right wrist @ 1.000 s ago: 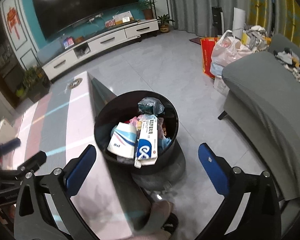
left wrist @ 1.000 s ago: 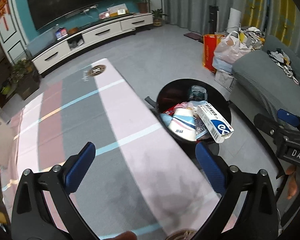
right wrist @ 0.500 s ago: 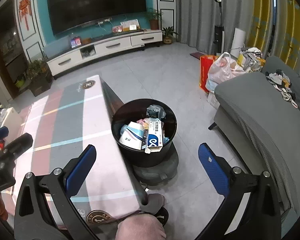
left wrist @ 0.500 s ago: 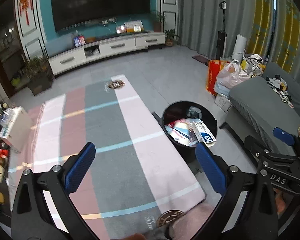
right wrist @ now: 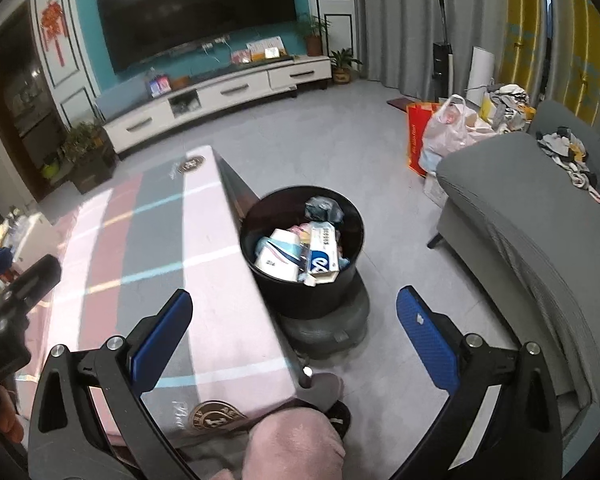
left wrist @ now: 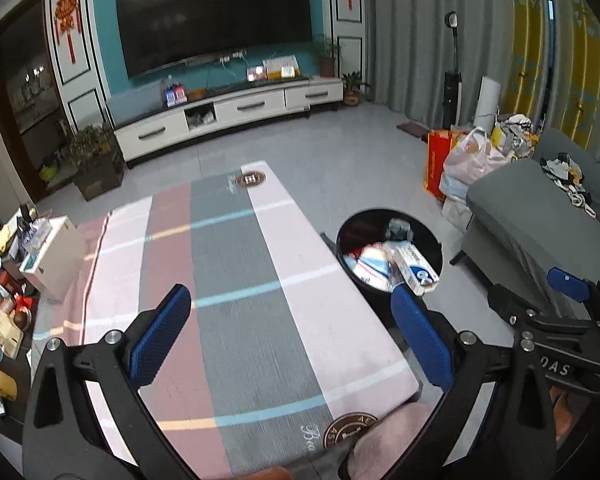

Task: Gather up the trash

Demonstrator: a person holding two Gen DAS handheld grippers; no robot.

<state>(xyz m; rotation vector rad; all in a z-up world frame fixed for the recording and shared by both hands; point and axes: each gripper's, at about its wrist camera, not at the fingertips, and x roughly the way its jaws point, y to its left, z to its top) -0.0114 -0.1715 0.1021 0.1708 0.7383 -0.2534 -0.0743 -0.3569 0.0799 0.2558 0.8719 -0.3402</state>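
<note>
Striped cloth covers a low table [left wrist: 240,280] in a living room; beside it an upright black bin [right wrist: 304,296] is filled with a box [right wrist: 322,250] lying lengthwise away from the camera. Left gripper [left wrist: 292,340] and right gripper [right wrist: 296,344] are held spread, empty.

The lower contents of the black bin [right wrist: 332,300] are hidden under a white-and-blue carton [right wrist: 323,254] and a paper cup [right wrist: 278,254]; the printing on the carton is too small to be read. The bin's near rim is covered in the left wrist view by a blue finger pad [left wrist: 418,336]. The striped table [left wrist: 236,280] is cut off at its near edge by the picture's bottom. Small items along the table's left edge [left wrist: 0,300] are blurred and cannot be identified.
</note>
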